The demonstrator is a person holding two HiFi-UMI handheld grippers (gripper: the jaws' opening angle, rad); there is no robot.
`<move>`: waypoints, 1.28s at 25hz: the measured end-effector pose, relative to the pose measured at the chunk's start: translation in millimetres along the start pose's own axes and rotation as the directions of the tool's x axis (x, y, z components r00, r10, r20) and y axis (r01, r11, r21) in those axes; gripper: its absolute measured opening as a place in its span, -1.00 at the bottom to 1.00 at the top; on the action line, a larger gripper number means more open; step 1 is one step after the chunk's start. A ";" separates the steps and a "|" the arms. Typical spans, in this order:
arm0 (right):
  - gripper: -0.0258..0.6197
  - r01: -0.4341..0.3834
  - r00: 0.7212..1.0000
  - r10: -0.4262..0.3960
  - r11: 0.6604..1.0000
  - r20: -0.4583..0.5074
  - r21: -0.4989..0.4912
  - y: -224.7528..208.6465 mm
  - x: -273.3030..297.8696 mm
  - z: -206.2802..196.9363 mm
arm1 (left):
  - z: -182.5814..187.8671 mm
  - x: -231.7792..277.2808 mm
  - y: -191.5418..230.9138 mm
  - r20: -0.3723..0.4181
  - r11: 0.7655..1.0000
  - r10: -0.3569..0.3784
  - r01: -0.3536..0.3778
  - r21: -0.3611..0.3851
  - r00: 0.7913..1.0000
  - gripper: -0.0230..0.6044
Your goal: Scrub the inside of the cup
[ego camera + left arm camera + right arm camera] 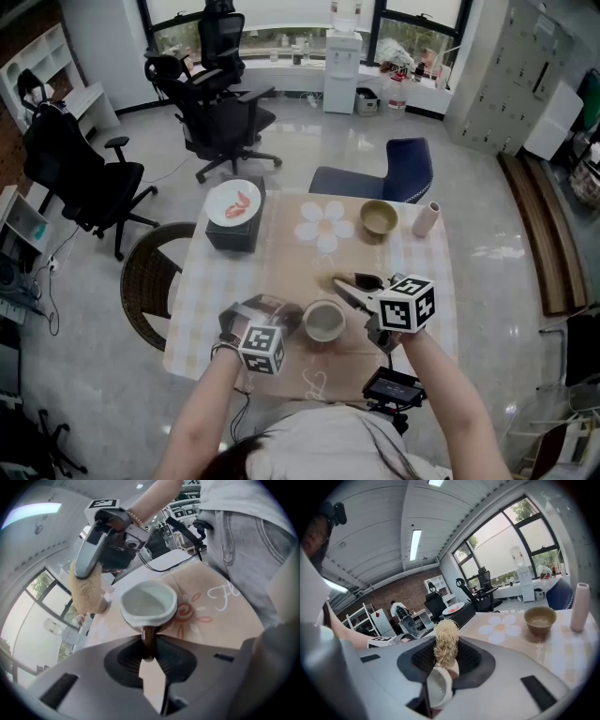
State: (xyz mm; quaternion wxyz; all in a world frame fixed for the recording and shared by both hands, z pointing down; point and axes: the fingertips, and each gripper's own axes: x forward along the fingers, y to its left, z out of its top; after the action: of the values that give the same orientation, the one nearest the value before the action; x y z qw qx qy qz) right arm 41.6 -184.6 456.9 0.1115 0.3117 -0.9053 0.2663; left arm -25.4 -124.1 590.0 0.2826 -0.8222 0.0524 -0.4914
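While the left gripper (150, 654) pinches the cup (149, 603) by its 1 handle (148, 637), the right gripper (440, 667) clamps a soft fibre scrubber (446, 639); cup looks rigid, slick, breakable.

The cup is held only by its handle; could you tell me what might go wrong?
The left tongs pinch only the thin handle, so pressing the scrubber in could twist or tip the cup.
The scrubber in the right tongs is off to the cup's side and could catch the rim.
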 end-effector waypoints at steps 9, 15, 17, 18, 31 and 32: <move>-0.62 0.077 0.993 -0.067 0.991 0.094 -0.110 12.4 -18.6 8.2 | -12.2 7.7 -0.6 0.034 0.971 -0.078 0.084 -0.225 0.996 -0.75; -0.62 0.134 0.984 -0.122 0.987 0.127 -0.091 6.5 -22.2 3.4 | -14.4 6.2 5.6 0.083 0.937 -0.070 0.094 -0.337 0.994 -0.59; -0.62 0.143 0.982 -0.130 0.986 0.134 -0.086 5.8 -22.2 2.9 | -15.8 3.0 8.0 0.103 0.919 -0.069 0.103 -0.381 0.992 -0.48; -0.62 0.147 0.982 -0.134 0.985 0.136 -0.087 5.9 -22.3 2.9 | -16.0 0.6 9.1 0.109 0.914 -0.065 0.103 -0.393 0.992 -0.44; -0.62 0.229 0.946 -0.185 0.963 0.267 -0.142 10.8 -33.1 22.3 | 28.5 -79.4 82.1 0.297 0.779 0.327 -0.078 -0.622 0.897 -0.43; -0.62 0.238 0.940 -0.191 0.960 0.284 -0.144 11.6 -35.3 24.1 | 34.7 -87.5 90.0 0.318 0.758 0.368 -0.085 -0.646 0.874 -0.45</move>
State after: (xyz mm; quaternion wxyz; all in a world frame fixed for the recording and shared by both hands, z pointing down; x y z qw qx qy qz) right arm 61.1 -172.4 419.0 0.0440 0.4308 -0.8924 0.1268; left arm -23.9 -153.1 463.1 0.0633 -0.9423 0.2476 -0.2164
